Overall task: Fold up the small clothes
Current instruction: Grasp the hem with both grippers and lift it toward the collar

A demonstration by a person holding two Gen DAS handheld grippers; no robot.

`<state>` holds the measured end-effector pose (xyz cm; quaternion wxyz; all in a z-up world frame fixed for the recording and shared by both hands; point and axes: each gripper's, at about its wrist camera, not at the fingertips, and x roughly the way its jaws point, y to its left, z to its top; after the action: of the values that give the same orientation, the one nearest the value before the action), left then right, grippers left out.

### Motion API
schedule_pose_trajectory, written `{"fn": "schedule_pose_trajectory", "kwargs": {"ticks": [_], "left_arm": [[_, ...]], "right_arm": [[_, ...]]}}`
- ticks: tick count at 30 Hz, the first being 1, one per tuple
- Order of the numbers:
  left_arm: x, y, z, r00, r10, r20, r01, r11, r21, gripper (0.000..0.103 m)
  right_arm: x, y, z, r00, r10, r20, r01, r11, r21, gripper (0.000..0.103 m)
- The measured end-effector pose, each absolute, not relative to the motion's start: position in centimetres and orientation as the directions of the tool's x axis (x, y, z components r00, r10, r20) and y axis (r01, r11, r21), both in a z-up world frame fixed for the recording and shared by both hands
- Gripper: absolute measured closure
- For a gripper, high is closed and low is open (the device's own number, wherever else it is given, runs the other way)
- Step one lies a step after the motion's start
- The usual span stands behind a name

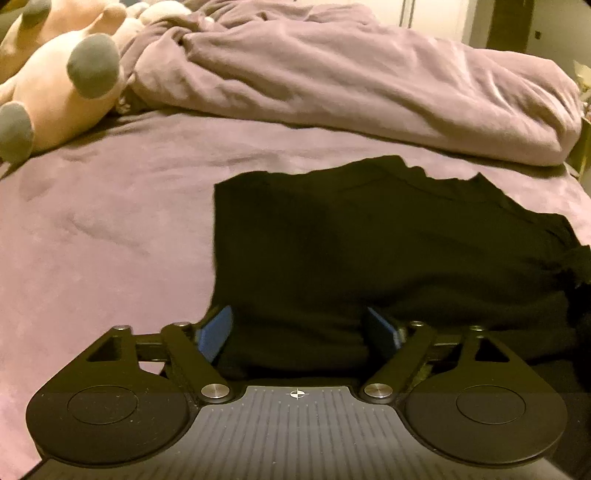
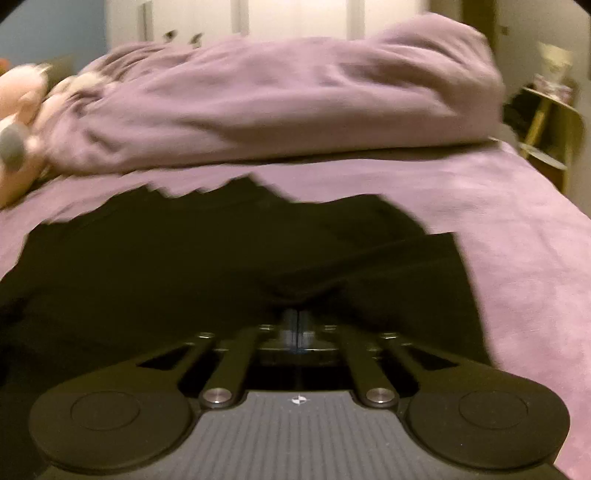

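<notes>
**A mauve bed in a warm-lit bedroom**

A bed covered in a soft mauve-pink sheet (image 1: pixel 110 229) fills most of both views. Across its far side lies a bulky, crumpled duvet in the same mauve fabric (image 1: pixel 351 81), heaped in thick folds from edge to edge. At the left end rest pale pink plush toys with grey round feet (image 1: pixel 66 85), touching the duvet. Behind the bed stand pale cream wall panels or doors (image 2: pixel 295 18), brightly lit, with a strip of blue-grey wall (image 2: pixel 51 33) to their left. Just beside the bed on the right stands a small yellow-green side shelf (image 2: pixel 546 122) holding blurred objects. The light is warm and yellowish.
</notes>
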<state>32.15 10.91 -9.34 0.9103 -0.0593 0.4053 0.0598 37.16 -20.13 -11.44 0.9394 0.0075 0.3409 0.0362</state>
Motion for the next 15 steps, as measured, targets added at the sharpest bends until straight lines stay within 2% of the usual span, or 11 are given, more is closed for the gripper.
{"fn": "schedule_pose_trajectory", "kwargs": {"ticks": [3,6,8,10,12,15], "left_arm": [[32.4,11.4,-9.7,0.654,0.058,-0.754,-0.188,0.978,-0.088,0.009],[32.2,11.2,-9.5,0.645,0.075,-0.760,-0.203,0.976,-0.076,0.007],[31.4,11.2,-9.1,0.637,0.073,-0.767,-0.200,0.977,-0.074,0.008],[30.6,11.3,-9.0,0.639,0.075,-0.765,-0.186,0.981,-0.058,0.009],[30.0,11.4,-9.6,0.626,0.100,-0.773,-0.181,0.983,-0.018,0.009],[29.4,11.3,-9.4,0.628,0.107,-0.771,-0.160,0.987,0.006,0.009]], "right_arm": [[38.2,-21.2,-11.5,0.756,0.056,-0.652,-0.030,0.998,0.052,0.103],[37.5,-20.0,-11.0,0.749,0.048,-0.661,-0.082,0.996,-0.020,0.103],[35.7,-19.9,-10.1,0.730,0.129,-0.671,-0.125,0.991,0.055,0.095],[33.5,-20.1,-10.0,0.732,0.163,-0.662,-0.162,0.985,0.064,0.085],[31.1,-20.6,-10.8,0.734,0.145,-0.663,-0.178,0.984,0.019,0.084],[29.3,-22.0,-10.6,0.753,0.146,-0.642,-0.167,0.985,0.028,0.084]]}}
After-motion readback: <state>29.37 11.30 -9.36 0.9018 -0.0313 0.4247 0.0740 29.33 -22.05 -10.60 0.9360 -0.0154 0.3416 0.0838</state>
